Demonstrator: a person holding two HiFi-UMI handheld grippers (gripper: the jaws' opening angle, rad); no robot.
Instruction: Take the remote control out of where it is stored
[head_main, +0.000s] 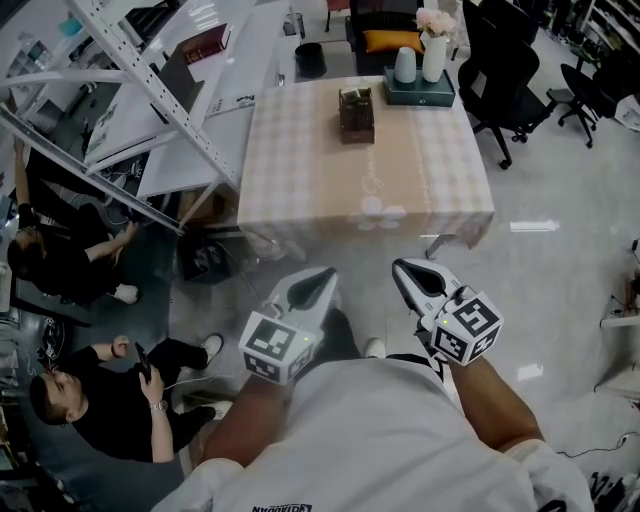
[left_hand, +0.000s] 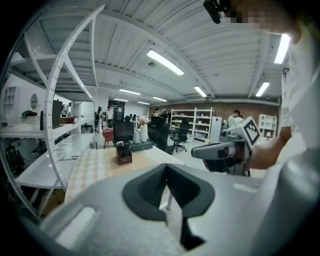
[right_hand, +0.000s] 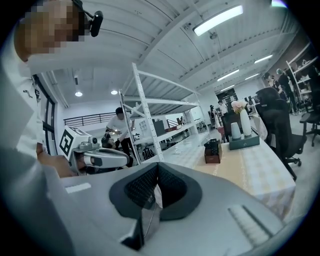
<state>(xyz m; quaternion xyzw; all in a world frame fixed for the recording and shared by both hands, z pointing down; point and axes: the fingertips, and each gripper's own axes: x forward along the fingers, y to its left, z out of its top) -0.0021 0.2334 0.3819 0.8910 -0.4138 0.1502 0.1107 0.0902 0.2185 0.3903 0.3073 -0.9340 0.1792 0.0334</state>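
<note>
Beige checked cloth covers the table (head_main: 300, 185) in the head view, and a small brown holder (head_main: 356, 120) stands on it toward the far edge. Dark items poke out of its top. One of these is judged to be the remote control (head_main: 355, 97), though it is too small to be sure. A teal box (head_main: 420, 92) with a white vase (head_main: 434, 56) sits behind and to the right. The left gripper (head_main: 318, 281) and the right gripper (head_main: 407, 270) are held side by side over the floor. Both are short of the table and well apart from the holder, which lies straight ahead of them, about midway between the two. Neither hand is clearly nearer.

The left gripper view shows its jaws closed together with nothing between them. The holder stands far off, a little left of the line along the jaws.

The right gripper view shows that pair pressed together too, and also empty. Here the holder is upright on the cloth, off to the right of the jaw line.

The dark items seem to stand on end with their long axes vertical and their upper ends pointing up. The likely approach is forward over the table edge, followed by a lift straight up.
</note>
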